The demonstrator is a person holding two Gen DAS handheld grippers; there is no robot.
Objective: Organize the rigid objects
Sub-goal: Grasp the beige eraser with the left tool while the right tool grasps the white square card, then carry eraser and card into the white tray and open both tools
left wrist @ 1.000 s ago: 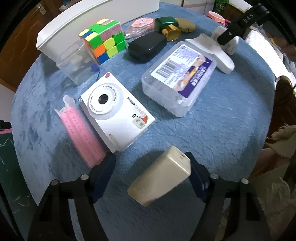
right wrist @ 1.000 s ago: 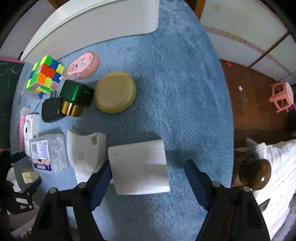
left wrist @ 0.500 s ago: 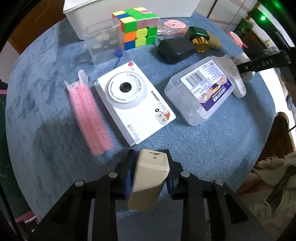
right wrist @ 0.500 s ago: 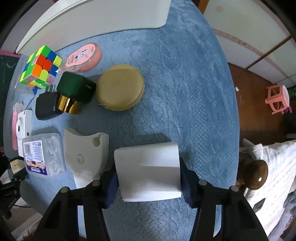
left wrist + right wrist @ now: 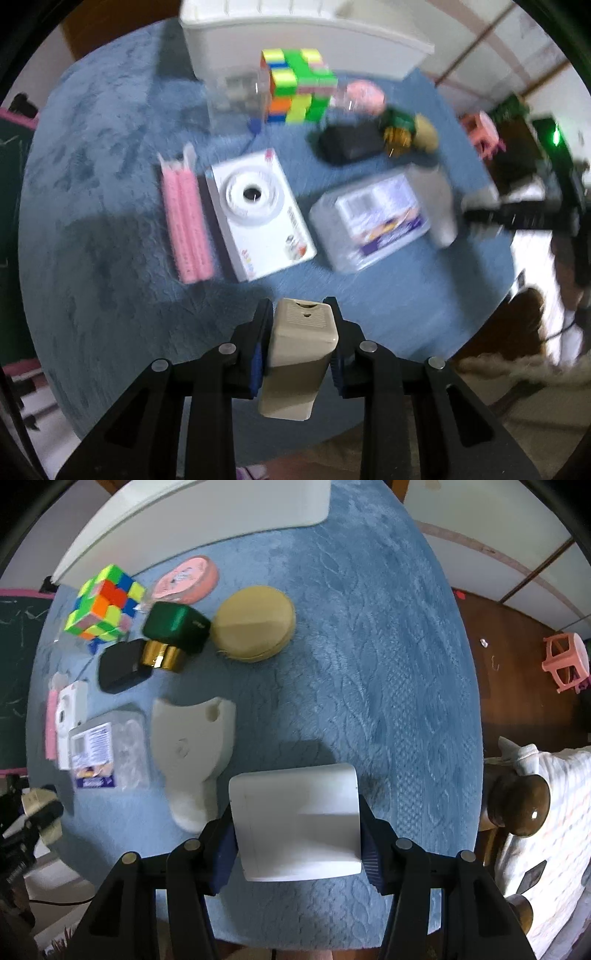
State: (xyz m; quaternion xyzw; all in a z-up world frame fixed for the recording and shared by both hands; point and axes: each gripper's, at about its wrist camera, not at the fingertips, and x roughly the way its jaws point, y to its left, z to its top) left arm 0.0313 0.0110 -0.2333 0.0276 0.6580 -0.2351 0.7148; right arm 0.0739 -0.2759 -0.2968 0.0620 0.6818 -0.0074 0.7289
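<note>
left gripper (image 5: 297,354) clamped on beige plastic box (image 5: 299,350), just below toy camera (image 5: 258,214) | right gripper (image 5: 297,834) clamped on white box (image 5: 297,819), flat sides | both likely light, stiff, smooth; hold mid-body

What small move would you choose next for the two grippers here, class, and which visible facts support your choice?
Probably carry both items toward the white bin at the table's far edge. The left gripper is shut on the beige box, and the right gripper is shut on the white box, so both grasps look complete. The cube stands in front of the bin, so go over it.
</note>
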